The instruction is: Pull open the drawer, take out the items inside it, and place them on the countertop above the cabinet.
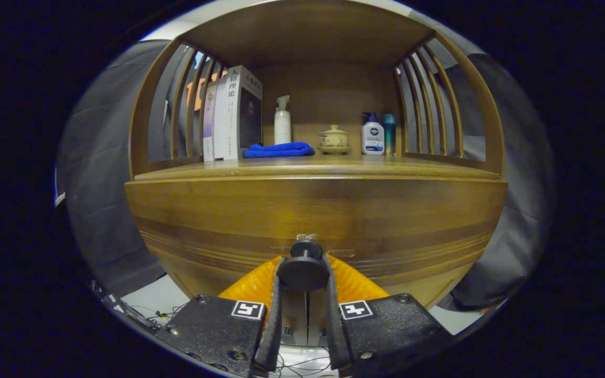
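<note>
Gripping the drawer knob, fingers hiding its sides.

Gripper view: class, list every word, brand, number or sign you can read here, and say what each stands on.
"人格理论": spine of the white book.
Neighbouring book spines: too blurred.
Pump bottle label: too small.
Tool, shut on the drawer knob: square markers, no words.

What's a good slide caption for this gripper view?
Gripper shut on the drawer knob, cabinet drawer closed.
</note>
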Available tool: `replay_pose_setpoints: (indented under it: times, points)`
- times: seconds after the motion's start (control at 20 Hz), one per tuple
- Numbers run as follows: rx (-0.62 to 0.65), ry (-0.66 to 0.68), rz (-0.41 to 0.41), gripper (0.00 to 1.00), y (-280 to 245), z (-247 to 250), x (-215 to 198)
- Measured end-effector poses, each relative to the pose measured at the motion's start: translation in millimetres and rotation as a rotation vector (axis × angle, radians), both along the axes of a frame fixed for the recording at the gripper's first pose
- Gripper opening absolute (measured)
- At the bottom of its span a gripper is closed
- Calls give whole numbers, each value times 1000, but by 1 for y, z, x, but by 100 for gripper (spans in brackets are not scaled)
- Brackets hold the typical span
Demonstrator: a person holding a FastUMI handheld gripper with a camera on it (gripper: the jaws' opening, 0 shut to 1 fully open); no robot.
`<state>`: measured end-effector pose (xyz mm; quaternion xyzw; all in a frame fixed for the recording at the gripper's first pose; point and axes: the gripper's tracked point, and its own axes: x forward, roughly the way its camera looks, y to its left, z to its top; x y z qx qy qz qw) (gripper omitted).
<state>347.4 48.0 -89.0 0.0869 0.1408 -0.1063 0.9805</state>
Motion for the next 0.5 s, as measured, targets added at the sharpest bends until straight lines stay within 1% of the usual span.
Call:
replay_pose_setpoints:
  times: [0.1,0.35,0.4,0.5]
  points:
    - [-4,9,11,37,1,0,1]
    - [-6,14,33,36,5,-1,-6]
    - [-11,15,41,36,7,-1,-10]
    - [-16,13,49,36,10,-3,-31]
